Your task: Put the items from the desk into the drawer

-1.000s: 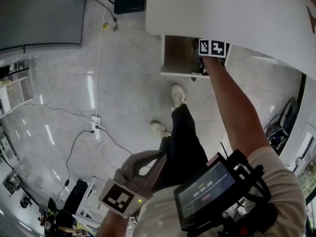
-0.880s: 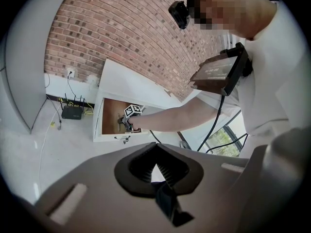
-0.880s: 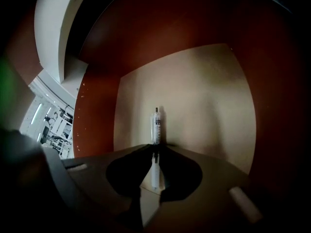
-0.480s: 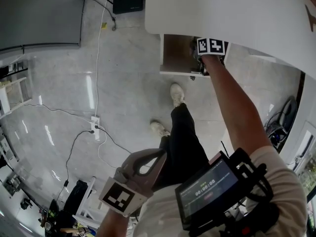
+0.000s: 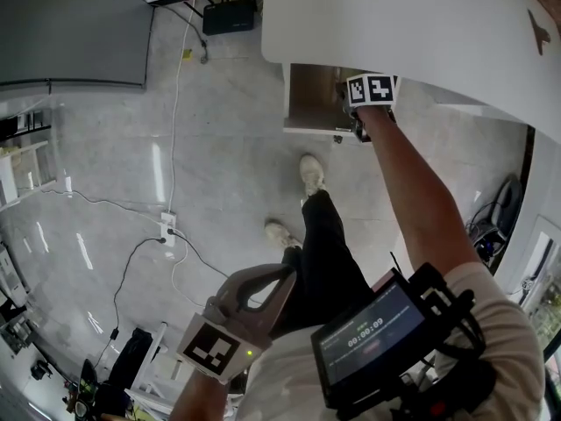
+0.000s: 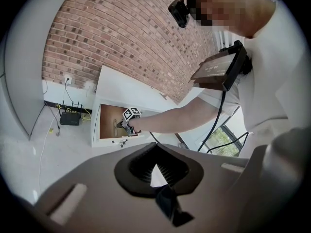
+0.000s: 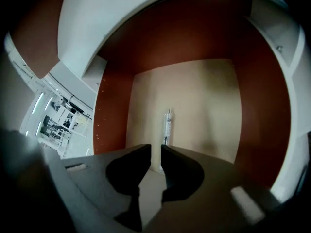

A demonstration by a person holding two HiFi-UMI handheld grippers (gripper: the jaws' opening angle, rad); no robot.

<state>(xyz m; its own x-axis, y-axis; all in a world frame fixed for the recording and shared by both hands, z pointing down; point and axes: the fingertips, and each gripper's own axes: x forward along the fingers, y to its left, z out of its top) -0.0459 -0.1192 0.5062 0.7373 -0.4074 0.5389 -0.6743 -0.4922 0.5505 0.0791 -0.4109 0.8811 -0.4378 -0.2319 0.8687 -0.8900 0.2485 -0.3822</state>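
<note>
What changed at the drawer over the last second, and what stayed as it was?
The right gripper has just been opening its jaws. The pen lies free on the drawer floor, and neither pad presses on it. The left gripper stayed shut and empty by the person's waist.

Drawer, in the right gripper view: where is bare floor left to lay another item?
The drawer floor is bare on both sides of the pen, out to the red-brown side walls, and behind its far tip. Only the middle strip is taken.
</note>
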